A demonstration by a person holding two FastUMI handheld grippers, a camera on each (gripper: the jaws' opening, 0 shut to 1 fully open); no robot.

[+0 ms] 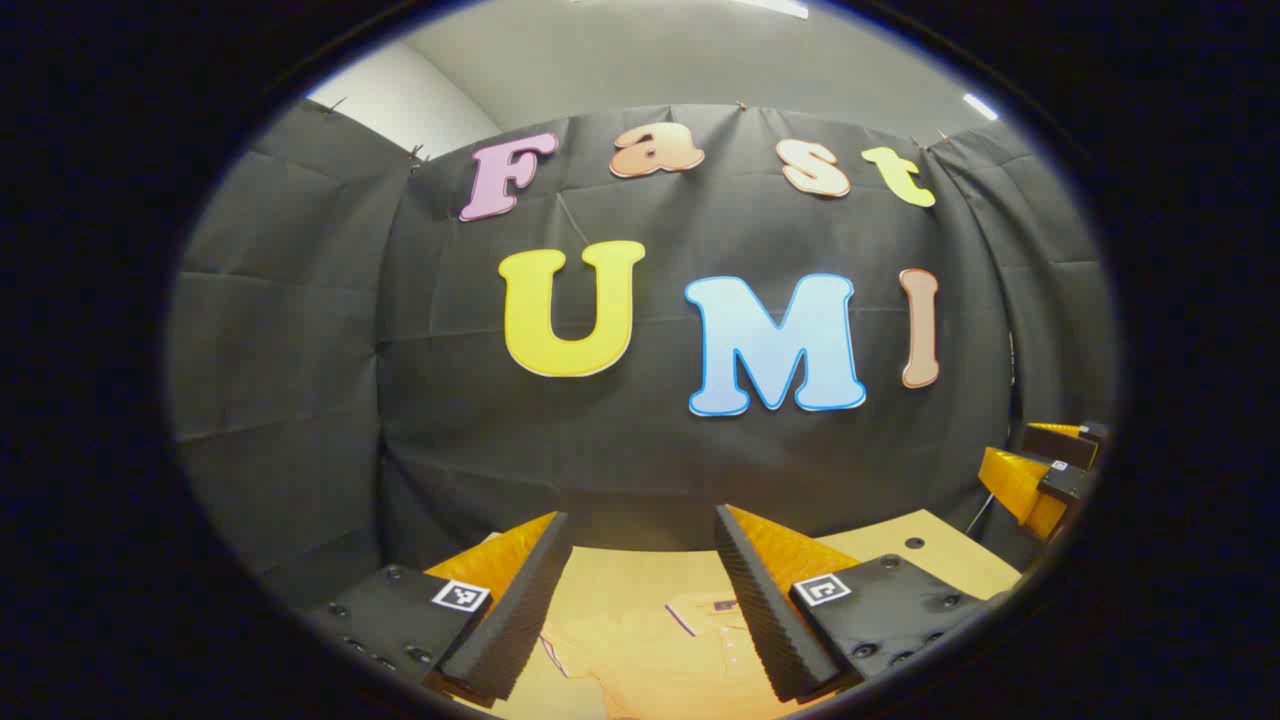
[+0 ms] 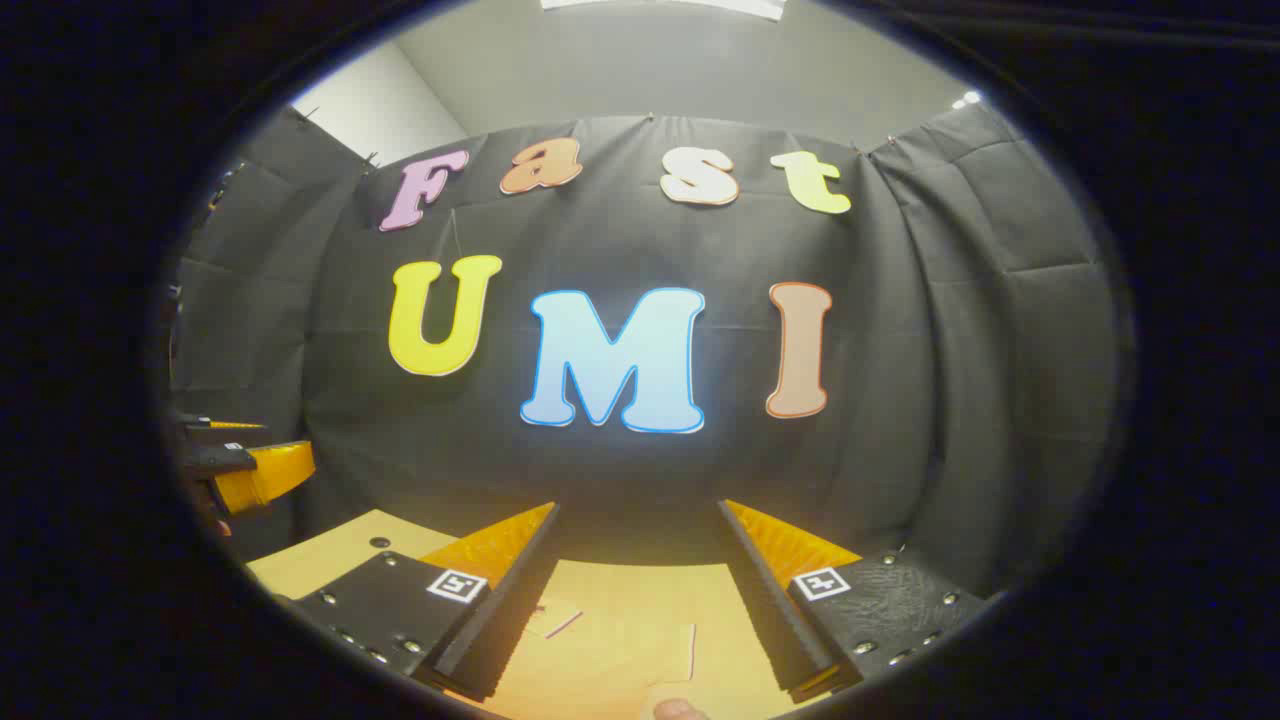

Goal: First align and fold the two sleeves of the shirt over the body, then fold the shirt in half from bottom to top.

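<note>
The left tongs [image 1: 640, 600] stood wide apart in the left gripper view, with nothing between the two fingers, and we saw them raised above the desk [image 1: 940, 550] and pointing toward the booth's cloth wall [image 1: 620, 440]. The right tongs [image 2: 635, 595] were just as wide in the right gripper view, gripping nothing, and held over the desk [image 2: 330, 550] in the same way.

We found the shirt [image 1: 650, 650] lying flat on the desk, below the gap of the left tongs. It looked pale orange under the light, close to the desk's own colour, with thin dark piping along its edges. A collar [image 1: 705, 608] and a short row of small buttons showed on it, on the side nearer the cloth wall. In the right gripper view the shirt [image 2: 620, 650] lay on the desk under the gap of the right tongs, and we made out flat edges with a short dark trim line; which part of the shirt that was, we could not tell.

The right tongs [image 1: 1040, 470] also showed at the far right rim of the left gripper view, off to the side of the shirt and above the desk's edge. The left tongs [image 2: 240, 465] likewise showed at the left rim of the right gripper view, above the desk's corner. Neither pair touched the shirt.
</note>
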